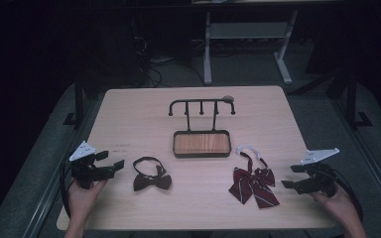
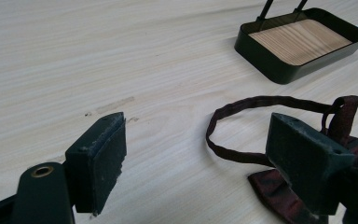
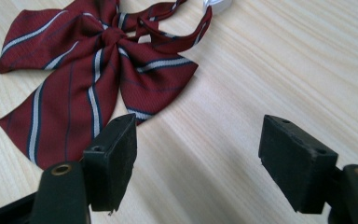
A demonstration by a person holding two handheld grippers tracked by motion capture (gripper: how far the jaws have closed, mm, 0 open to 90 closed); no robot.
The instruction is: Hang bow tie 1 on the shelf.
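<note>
1. The left gripper [image 1: 110, 164] sat at eight o'clock on the pale wooden surface [image 1: 129, 114], jaws spread, near a dark bow tie [image 1: 151, 176].
2. The right gripper [image 1: 293, 176], jaws spread, flanked a striped maroon bow [image 1: 253, 184] at four o'clock.

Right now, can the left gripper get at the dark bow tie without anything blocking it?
Probably yes. The left gripper is open beside the dark bow tie, with bare table between them. The rack tray sits farther back, out of the way.
</note>
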